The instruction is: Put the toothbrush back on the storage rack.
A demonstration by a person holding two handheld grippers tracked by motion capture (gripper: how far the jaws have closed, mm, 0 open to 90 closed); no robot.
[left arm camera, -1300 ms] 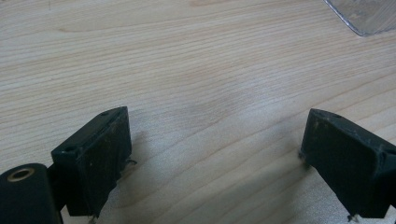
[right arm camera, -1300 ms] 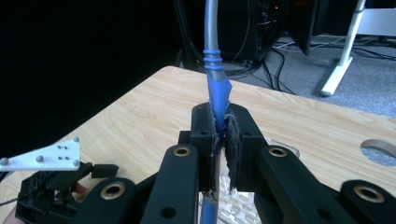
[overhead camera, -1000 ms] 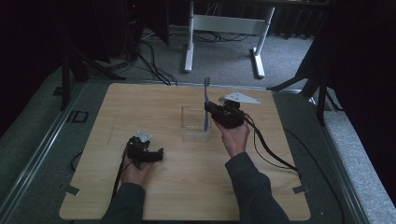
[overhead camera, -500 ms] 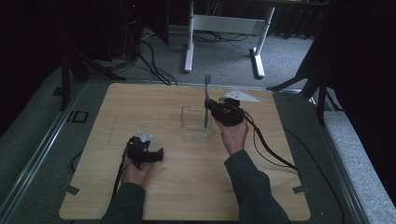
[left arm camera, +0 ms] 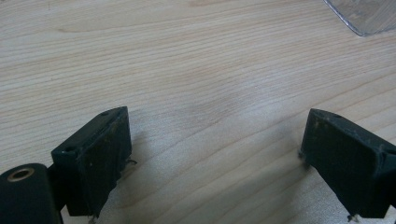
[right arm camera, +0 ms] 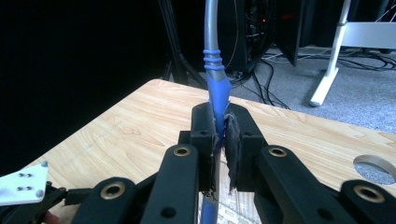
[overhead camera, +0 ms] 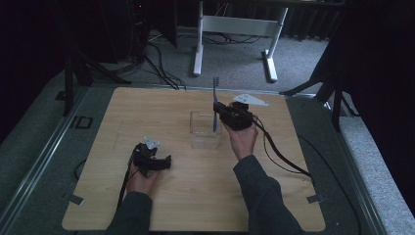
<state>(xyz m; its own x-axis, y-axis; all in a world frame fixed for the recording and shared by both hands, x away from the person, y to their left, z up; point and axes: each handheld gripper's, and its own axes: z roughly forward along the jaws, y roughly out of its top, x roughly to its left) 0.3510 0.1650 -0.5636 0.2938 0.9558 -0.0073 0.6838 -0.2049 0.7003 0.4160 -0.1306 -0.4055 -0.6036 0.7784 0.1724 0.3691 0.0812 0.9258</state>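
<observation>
So we count two grippers on one wooden table (overhead camera: pixel 161 112), one clear container and one toothbrush. The right gripper (overhead camera: pixel 221 110) is over by the far right part of the table, held up by the right hand (overhead camera: pixel 243 139), and its jaws are clamped tight on the toothbrush (overhead camera: pixel 215 104), which stands upright with its head pointing up and its lower end down inside the clear plastic container (overhead camera: pixel 204 130) (a small square tub, sitting about mid-table). From the right gripper view we get the close look: the two black jaws pinch the blue part of the toothbrush (right arm camera: pixel 215 79) handle between them, with the grey stem rising above and a bit of blue showing below the jaws. The left gripper (overhead camera: pixel 165 161) sits low at the near left of the table in the left hand (overhead camera: pixel 142 178), well apart from the container. In the left gripper view its two jaws stand wide apart with only bare wood grain between them, and we can see one corner of the clear container (left arm camera: pixel 366 16) peeking in at the top right edge. Behind the table there's grey carpet, a bunch of black cables and one white desk frame (overhead camera: pixel 235 29) with two legs.
</observation>
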